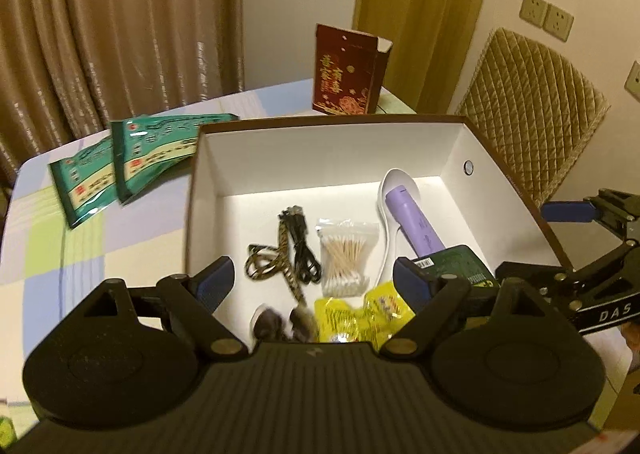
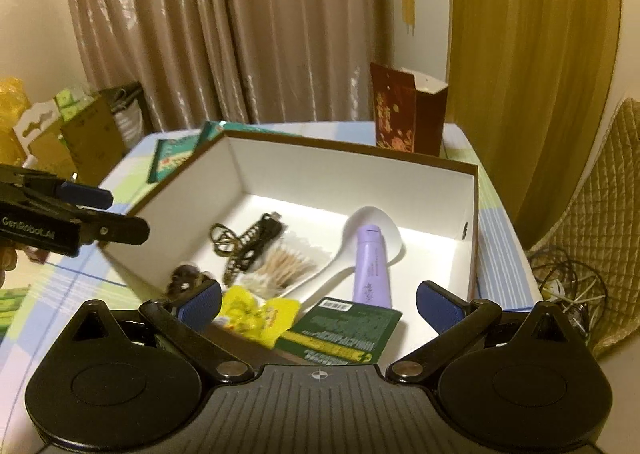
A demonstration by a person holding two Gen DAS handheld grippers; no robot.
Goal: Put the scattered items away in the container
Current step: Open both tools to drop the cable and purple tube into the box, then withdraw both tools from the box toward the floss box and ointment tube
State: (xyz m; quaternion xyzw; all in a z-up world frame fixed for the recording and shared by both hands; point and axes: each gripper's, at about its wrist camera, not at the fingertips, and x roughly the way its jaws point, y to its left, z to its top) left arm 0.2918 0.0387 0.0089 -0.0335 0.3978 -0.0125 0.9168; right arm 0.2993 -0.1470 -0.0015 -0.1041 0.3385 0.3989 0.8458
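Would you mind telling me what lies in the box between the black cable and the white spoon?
A clear bag of cotton swabs lies between the black cable and the white spoon on the box floor; the left wrist view shows it best.

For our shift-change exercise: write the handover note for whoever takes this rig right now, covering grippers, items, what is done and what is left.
Left gripper: open, empty, above the box.
Right gripper: open, empty, above the box.
In the white box: purple tube, white spoon, cotton swabs, black cable, patterned lanyard, yellow packets, green booklet, a dark blurred item.
Left: two green sachets on the table beside the box. The red carton stands behind it.
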